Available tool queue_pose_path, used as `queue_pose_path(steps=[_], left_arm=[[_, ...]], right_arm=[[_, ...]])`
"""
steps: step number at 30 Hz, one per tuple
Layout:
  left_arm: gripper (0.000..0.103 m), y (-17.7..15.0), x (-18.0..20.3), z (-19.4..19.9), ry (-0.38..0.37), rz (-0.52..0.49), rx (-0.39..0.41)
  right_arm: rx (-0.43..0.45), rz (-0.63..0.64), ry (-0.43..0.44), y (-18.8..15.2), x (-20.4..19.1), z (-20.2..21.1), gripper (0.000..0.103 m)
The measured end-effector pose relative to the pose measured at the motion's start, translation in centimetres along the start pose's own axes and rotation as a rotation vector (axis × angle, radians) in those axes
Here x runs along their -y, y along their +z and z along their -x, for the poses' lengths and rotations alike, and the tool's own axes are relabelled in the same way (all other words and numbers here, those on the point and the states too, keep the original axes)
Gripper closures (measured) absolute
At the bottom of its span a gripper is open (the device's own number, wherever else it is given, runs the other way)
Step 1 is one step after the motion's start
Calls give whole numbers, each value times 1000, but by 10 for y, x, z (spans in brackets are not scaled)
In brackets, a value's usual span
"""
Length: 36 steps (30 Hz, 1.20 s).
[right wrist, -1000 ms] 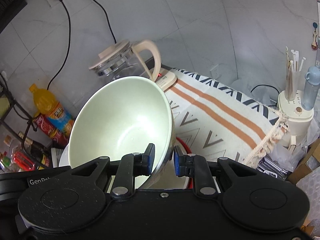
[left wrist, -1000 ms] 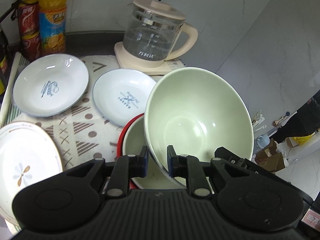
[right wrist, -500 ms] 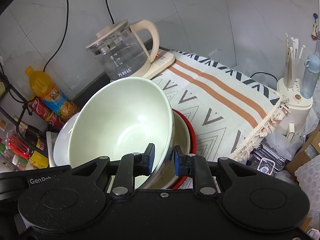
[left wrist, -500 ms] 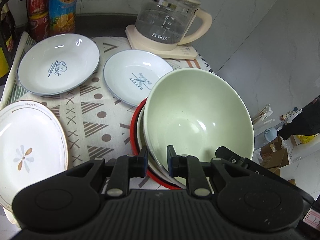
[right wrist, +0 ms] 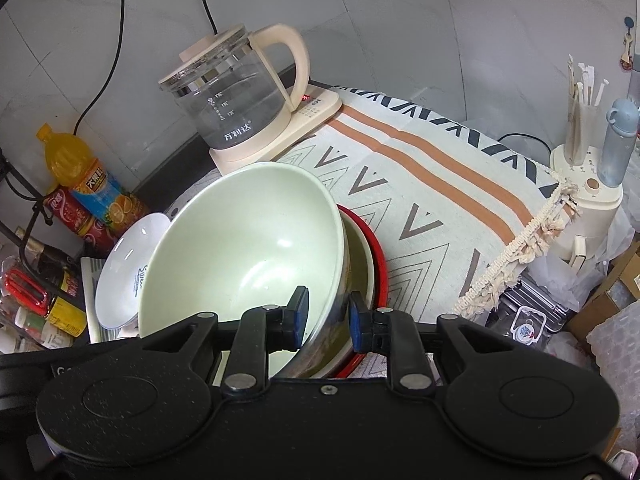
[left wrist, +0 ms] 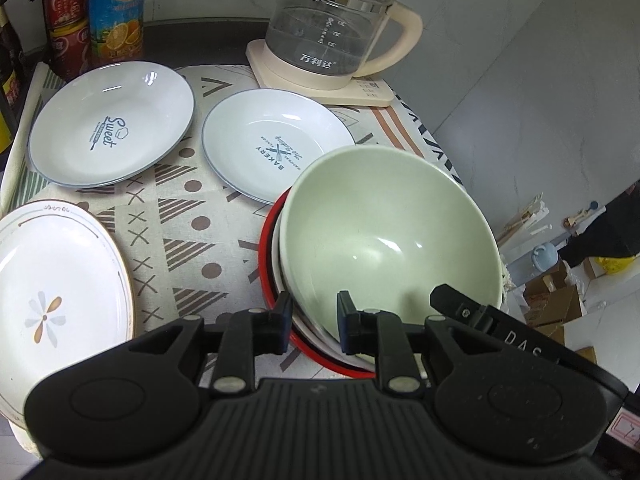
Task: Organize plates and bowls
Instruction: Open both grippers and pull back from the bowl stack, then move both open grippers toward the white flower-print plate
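While the green bowl (left wrist: 384,232) sits nested in the red bowl (left wrist: 269,280), both grippers' fingers (left wrist: 282,320) (right wrist: 297,316) are opening around its rim.

Two wrist cameras look steeply down from close above a cloth-covered counter, each over its own black gripper body. The left view faces the wall from the counter's plate side; the right view looks across from the opposite edge. Both share the pale green bowl (left wrist: 390,236) (right wrist: 248,248) at near range – and the glass kettle (left wrist: 328,36) (right wrist: 236,100) behind it.
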<state>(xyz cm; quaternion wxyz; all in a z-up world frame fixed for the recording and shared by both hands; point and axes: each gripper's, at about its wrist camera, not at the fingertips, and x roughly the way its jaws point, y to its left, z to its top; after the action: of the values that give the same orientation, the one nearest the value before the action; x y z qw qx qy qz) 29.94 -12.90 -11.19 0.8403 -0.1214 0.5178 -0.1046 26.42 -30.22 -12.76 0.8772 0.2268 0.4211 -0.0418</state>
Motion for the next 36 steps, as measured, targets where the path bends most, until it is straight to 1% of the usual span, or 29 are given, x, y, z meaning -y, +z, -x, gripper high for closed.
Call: queue_pose_path(steps=[1, 2, 4, 5, 6, 10, 12, 14, 15, 17, 19, 21, 23, 24, 26, 28, 29, 30, 32, 36], left_arm=[[83, 0, 0, 1, 4, -6, 0], [80, 1, 0, 3, 7, -12, 3], [75, 1, -1, 8, 8, -17, 18], [70, 1, -2, 10, 8, -15, 23], [69, 1, -4, 11, 9, -9, 26], [65, 1, -11, 18, 12, 18, 36], [58, 0, -15, 22, 20, 26, 40], [47, -1, -20, 26, 31, 33, 37], [44, -1, -22, 28, 35, 40, 35], [31, -2, -29, 33, 37, 53, 37], [25, -4, -35, 40, 52, 60, 49], [24, -5, -40, 45, 72, 64, 59], [23, -7, -47, 50, 79, 75, 62], [23, -8, -51, 52, 81, 84, 64], [22, -10, -58, 57, 86, 99, 70], [21, -13, -65, 61, 88, 111, 74], [19, -15, -69, 63, 89, 117, 74], [19, -16, -72, 65, 91, 122, 75], [19, -20, -76, 69, 102, 127, 82], [19, -27, -88, 78, 119, 141, 98]], right_arm=[[3, 0, -1, 0, 0, 1, 77], [7, -1, -5, 0, -1, 1, 73], [23, -1, -7, 0, -1, 5, 70], [32, 2, -8, 0, -2, 7, 70], [38, 11, -10, 0, -4, 10, 70], [40, 26, -16, 0, -4, 16, 69], [38, 32, -22, -1, -4, 18, 69], [36, 39, -25, -3, -5, 21, 69], [36, 44, -27, -4, -6, 22, 69], [37, 63, -24, -6, -9, 26, 69], [36, 86, -17, -8, -13, 30, 67], [37, 103, -9, -11, -16, 33, 59], [43, 122, -1, -14, -21, 36, 48], [46, 130, 3, -15, -24, 37, 46], [53, 148, 13, -17, -29, 40, 34], [63, 157, 26, -19, -35, 42, 28], [64, 164, 34, -20, -37, 43, 27], [63, 173, 39, -21, -40, 43, 25], [65, 194, 46, -24, -47, 44, 19], [58, 231, 68, -30, -61, 45, 15]])
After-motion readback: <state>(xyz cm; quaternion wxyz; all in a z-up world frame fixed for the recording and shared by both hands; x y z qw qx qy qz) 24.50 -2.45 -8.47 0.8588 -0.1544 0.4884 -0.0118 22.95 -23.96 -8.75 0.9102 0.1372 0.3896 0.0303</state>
